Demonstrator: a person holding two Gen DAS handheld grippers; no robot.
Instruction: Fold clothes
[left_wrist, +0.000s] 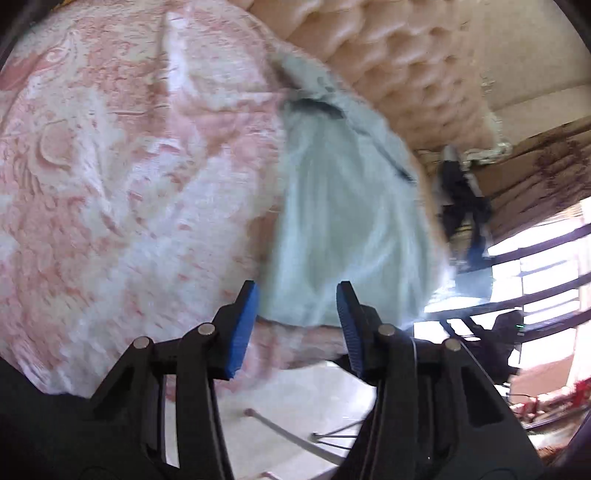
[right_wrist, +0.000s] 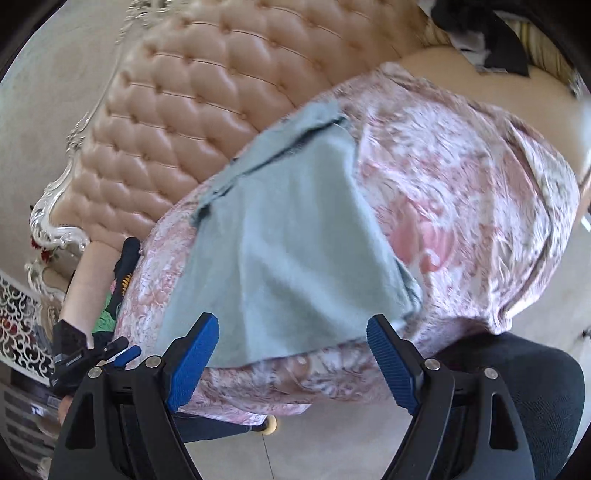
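Here, the pale blue garment (right_wrist: 295, 240) lies flat on the pink patterned bedspread (right_wrist: 461, 192), just beside the tufted headboard (right_wrist: 207, 92). My left hand-held gripper (left_wrist: 297, 295) hovers above its near edge, jaws apart and holding nothing. My right hand-held gripper (right_wrist: 293, 339) does likewise, spread wider.

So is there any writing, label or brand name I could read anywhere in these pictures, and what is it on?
None can be read.
The pale blue garment shows no label or print.
The pink patterned cover bears only a pattern.
The left gripper carries a small white mark, too blurred to read.
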